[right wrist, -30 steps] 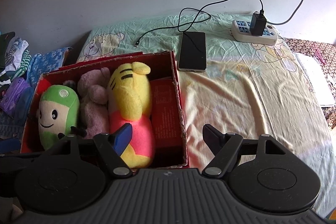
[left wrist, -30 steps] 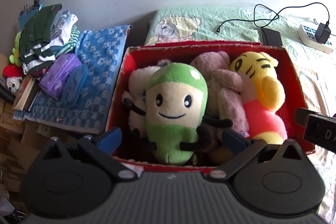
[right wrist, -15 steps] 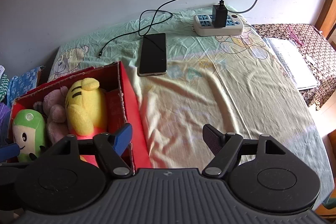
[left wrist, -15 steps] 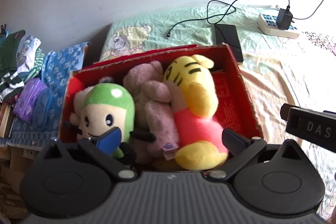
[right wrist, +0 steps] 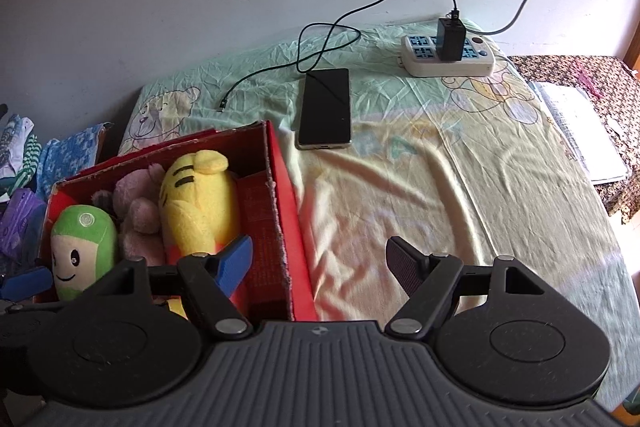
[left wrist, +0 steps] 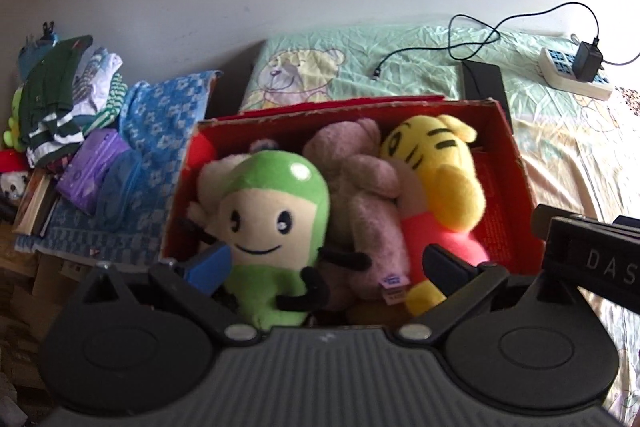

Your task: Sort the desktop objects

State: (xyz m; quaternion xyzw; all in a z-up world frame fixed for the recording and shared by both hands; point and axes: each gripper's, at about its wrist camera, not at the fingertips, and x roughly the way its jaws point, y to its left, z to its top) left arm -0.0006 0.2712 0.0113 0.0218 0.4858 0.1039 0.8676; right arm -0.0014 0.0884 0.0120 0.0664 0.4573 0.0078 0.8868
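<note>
The lower part of the green doll point(left wrist: 276, 227) is hidden behind the left gripper point(left wrist: 328, 267). A white toy point(left wrist: 214, 179) is mostly covered by it. The notebook point(right wrist: 580, 135) is partly hidden.

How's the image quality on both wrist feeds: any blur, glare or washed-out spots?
Left wrist view: soft, slightly blurred; the sheet washes out at the right edge. Right wrist view: sharper; sunlight glares on the sheet beside the red box; the phone stays legible. Fisheye bending in both.

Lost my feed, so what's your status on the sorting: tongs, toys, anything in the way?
Both tongs, left and right, open and empty. Plush toys packed in red box. Phone and loose cable lie beyond it.
</note>
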